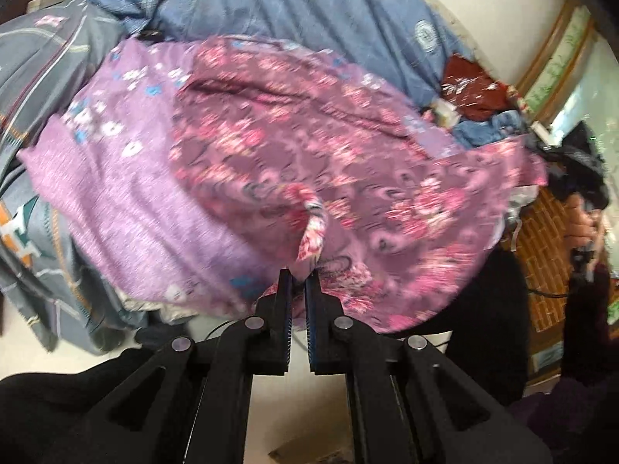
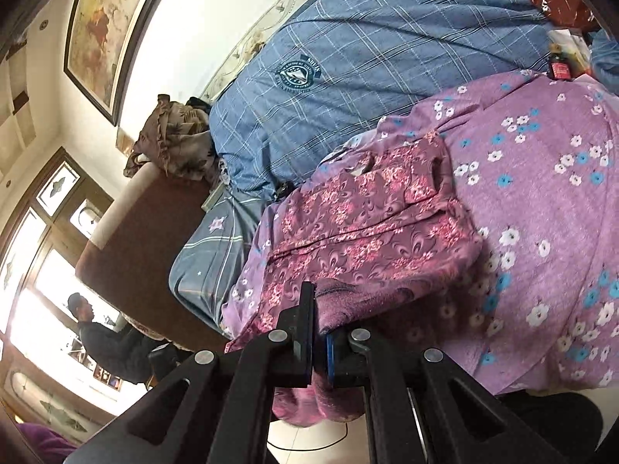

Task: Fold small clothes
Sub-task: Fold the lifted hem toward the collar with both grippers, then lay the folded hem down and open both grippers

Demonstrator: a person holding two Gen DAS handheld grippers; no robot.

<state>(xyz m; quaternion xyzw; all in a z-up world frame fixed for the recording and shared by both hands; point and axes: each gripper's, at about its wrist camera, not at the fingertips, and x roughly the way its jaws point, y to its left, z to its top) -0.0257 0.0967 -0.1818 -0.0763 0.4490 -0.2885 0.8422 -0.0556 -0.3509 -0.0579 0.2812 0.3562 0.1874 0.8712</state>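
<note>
Nearest, the left claw (image 1: pixel 298 276) pinches a bunched edge of the pink floral garment (image 1: pixel 309 154); the right claw (image 2: pixel 320 309) grips its other edge. The garment hangs over a lilac flowered sheet (image 2: pixel 541 193) on the bed, blue checked quilt (image 2: pixel 367 58) behind.

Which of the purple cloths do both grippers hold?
The dark pink-flowered garment, not the lilac sheet with white and blue flowers under it.

1. A blue quilt (image 2: pixel 367 77) is lying bunched on the bed behind a purple sheet (image 2: pixel 541 212).
2. A framed painting (image 2: pixel 104 27) is hanging on the wall.
3. A person (image 2: pixel 112 340) is sitting near the window (image 2: pixel 31 263).
</note>
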